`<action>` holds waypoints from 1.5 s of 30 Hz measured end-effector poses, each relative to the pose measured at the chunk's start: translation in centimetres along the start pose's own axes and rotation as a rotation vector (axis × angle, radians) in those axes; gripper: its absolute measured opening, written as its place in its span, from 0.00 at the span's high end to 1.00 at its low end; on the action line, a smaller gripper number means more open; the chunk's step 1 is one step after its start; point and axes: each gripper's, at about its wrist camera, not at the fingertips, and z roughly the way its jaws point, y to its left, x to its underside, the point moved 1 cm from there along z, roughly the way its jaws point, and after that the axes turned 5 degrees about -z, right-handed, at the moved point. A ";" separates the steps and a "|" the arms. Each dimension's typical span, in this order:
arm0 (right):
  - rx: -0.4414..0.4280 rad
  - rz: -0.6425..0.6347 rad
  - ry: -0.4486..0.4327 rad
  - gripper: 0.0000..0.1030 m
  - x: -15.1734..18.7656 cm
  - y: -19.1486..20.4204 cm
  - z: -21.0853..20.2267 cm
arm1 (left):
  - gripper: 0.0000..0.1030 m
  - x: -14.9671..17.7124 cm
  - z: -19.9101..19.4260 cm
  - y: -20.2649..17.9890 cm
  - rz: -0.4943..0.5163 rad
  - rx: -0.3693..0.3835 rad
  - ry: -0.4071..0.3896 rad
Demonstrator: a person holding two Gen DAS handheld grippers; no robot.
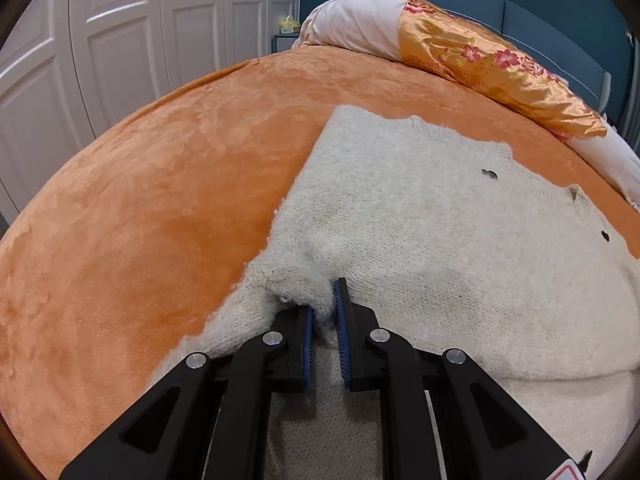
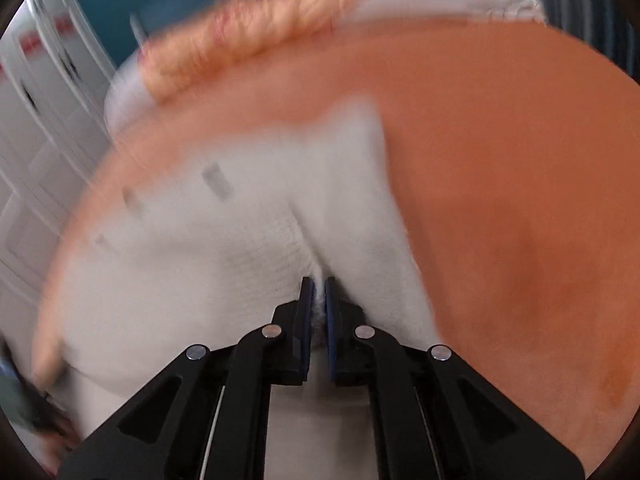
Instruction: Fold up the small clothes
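1. Sweater (image 1: 420, 216): a fuzzy cream knit with small dark buttons, it lies spread on the bed's orange blanket (image 1: 140, 200), its neckline toward the pillows; the near hem is lifted off the blanket at 2 points.
2. Left tongs (image 1: 323, 312): the 2 blue pads stand close together with a bunched ridge of the knit between them, so they grip the sweater near its left edge.
3. Right tongs (image 2: 316, 300): the jaws are nearly shut on a thin pinch of the same white knit, and a crease runs away from the pinch up the cloth.
4. Risk, as I judge it: the right view is heavily smeared, which suggests fast motion; a quick swing with so thin a pinch could let the knit slip out, and the fold would collapse.
5. A second risk: the 2 pinches look uneven, the left one thicker, so the hem may travel skewed and the folded edge land crooked. The loose knit could also stretch or snag on the pads.
6. Pose: both tongs point forward and low over the near hem, aimed toward the head of the bed, the left one tilted slightly toward the sweater's edge.
7. Beyond lie an orange floral quilt (image 1: 492, 68), a pale pillow (image 1: 352, 24), and white wardrobe doors (image 1: 100, 40) to the left.
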 end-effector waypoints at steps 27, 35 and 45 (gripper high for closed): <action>-0.012 0.053 -0.019 0.96 1.0 -0.3 -0.2 | 0.87 0.0 0.1 -0.3 0.020 -0.025 -0.007; -0.057 0.078 -0.030 0.95 1.0 -1.1 -0.1 | 0.87 0.1 0.1 -0.4 0.025 -0.033 -0.006; -0.024 -0.006 0.024 0.46 8.3 -2.6 -14.0 | 0.33 2.2 -8.9 6.9 -0.066 0.103 0.061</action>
